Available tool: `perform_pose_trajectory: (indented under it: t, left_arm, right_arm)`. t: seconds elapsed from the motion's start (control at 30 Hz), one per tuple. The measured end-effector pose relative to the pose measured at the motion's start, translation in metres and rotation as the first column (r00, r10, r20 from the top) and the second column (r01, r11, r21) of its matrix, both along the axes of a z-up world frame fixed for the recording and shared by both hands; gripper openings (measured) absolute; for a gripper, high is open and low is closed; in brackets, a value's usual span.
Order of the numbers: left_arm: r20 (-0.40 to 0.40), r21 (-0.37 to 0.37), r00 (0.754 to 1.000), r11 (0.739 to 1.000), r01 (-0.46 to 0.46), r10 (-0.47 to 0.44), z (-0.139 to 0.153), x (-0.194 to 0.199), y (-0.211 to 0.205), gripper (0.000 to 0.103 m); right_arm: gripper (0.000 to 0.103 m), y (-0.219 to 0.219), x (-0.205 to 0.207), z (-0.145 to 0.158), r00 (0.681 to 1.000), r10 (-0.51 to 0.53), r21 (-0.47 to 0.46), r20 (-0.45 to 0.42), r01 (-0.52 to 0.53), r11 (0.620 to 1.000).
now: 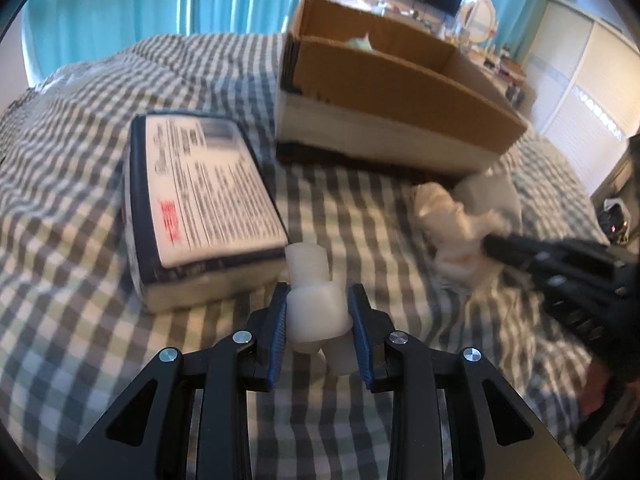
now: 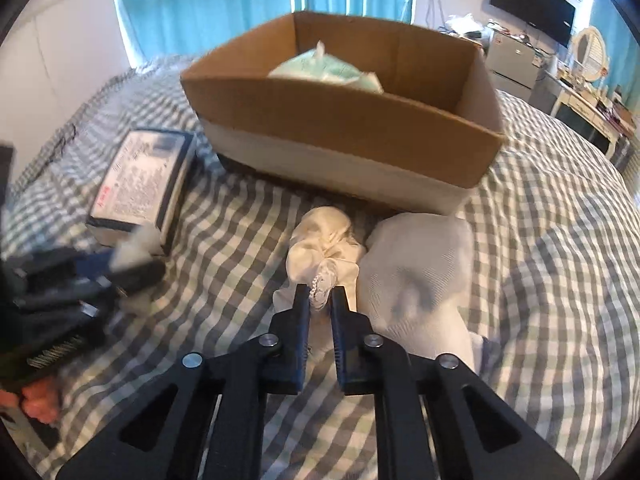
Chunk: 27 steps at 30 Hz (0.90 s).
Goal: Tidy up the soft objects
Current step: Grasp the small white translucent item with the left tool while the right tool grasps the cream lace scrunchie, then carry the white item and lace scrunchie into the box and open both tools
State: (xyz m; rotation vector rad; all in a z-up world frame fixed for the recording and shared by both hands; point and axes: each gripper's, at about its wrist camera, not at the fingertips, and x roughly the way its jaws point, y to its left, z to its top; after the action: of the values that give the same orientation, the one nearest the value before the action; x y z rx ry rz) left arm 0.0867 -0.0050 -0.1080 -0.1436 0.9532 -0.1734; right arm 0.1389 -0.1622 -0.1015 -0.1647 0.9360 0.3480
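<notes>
My left gripper [image 1: 318, 306] is shut on a white foam piece [image 1: 316, 304] and holds it just above the checked bed cover; it shows blurred in the right wrist view [image 2: 132, 264]. My right gripper [image 2: 321, 296] is shut on a cream lace-trimmed cloth [image 2: 320, 240] that lies on the bed; it also shows in the left wrist view [image 1: 490, 244]. A white fabric bundle [image 2: 416, 272] lies right of the cloth. An open cardboard box [image 2: 344, 120] stands behind them with a pale green packet [image 2: 324, 68] inside.
A wrapped rectangular pack with a printed label [image 1: 200, 204] lies on the bed left of the box. The checked bed cover [image 2: 560, 240] spreads all around. A dresser with a mirror [image 2: 588, 56] and a wall TV [image 2: 532, 4] stand far right.
</notes>
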Motion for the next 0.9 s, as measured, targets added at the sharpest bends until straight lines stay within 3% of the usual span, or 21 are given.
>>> perform_pose_trajectory:
  t: [0.17,0.5,0.7,0.9]
  left_arm:
    - [0.001,-0.008,1.0,1.0,0.023,-0.023,0.012,-0.02,-0.006,0.029]
    - [0.033,-0.014,0.998,0.998,0.057,-0.056,0.05,-0.049,-0.023,0.029]
    - [0.111,-0.015,0.991,0.997,0.07,-0.068,0.094,-0.033,-0.025,0.029]
    - [0.179,-0.027,0.981,0.996,0.086,-0.079,0.139,0.003,-0.027,0.029]
  right_arm:
    - [0.008,-0.011,-0.028,0.029,0.999,0.005,0.05,0.045,-0.007,0.999]
    - [0.007,-0.016,-0.07,0.087,0.988,0.04,0.052,0.151,-0.049,0.997]
    - [0.006,-0.021,-0.077,0.13,0.972,0.054,0.043,0.229,-0.065,0.997]
    - [0.006,-0.022,-0.056,0.171,0.954,0.042,0.048,0.297,-0.059,0.997]
